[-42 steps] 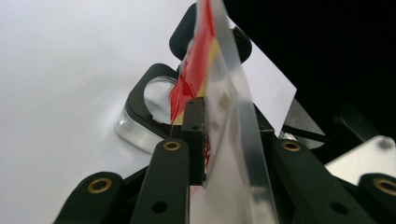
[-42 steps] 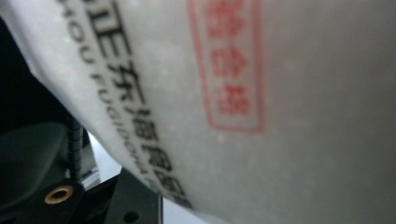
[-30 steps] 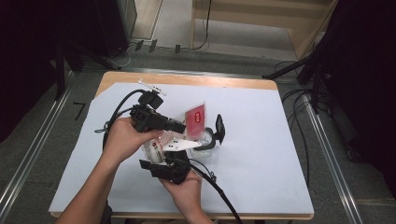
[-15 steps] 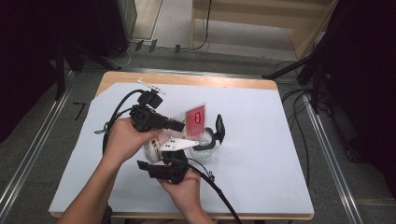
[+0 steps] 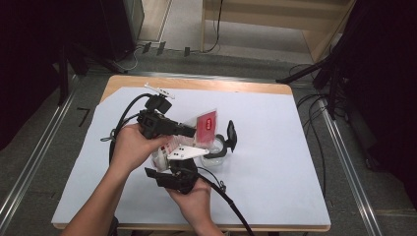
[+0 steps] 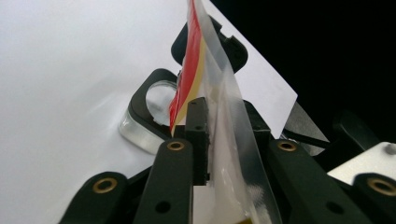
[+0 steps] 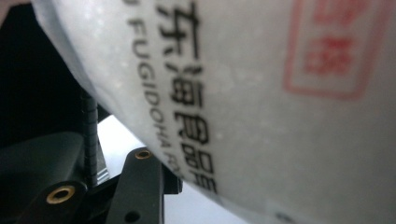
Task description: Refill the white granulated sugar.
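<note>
We see a wooden table [image 5: 275, 88] under a big white paper sheet [image 5: 275, 162], front edge cut off by the frame bottom. On the sheet stands a clear glass jar with a black flip lid [image 5: 219, 147], half hidden behind the grippers in the high view; the left gripper view shows its black rim and glass wall at the left, low on the sheet, but its inside is hard to read.

The clear plastic bag with a red-and-yellow label [image 5: 204, 127] hangs over the jar, held up between both tools. The right gripper view shows its frosted white lower half with black printed characters and a red stamp, blurred and too close; the high view can't resolve that print.

Left gripper [image 5: 189, 131], black, in the left hand [image 5: 133, 147]: in the left gripper view its jaws pinch the bag's top edge, film pressed flat against the pad. The jaws have just been closing then easing a bit, with the bag between them.

Right gripper [image 5: 184, 156], in the right hand [image 5: 194, 194], carries a grey three-cornered plate. Its jaws have just been closing slightly with the bag's bulging lower part between them; one jaw sits against the bag in its own view, the other is hidden, so we can't tell if it truly grips.
</note>
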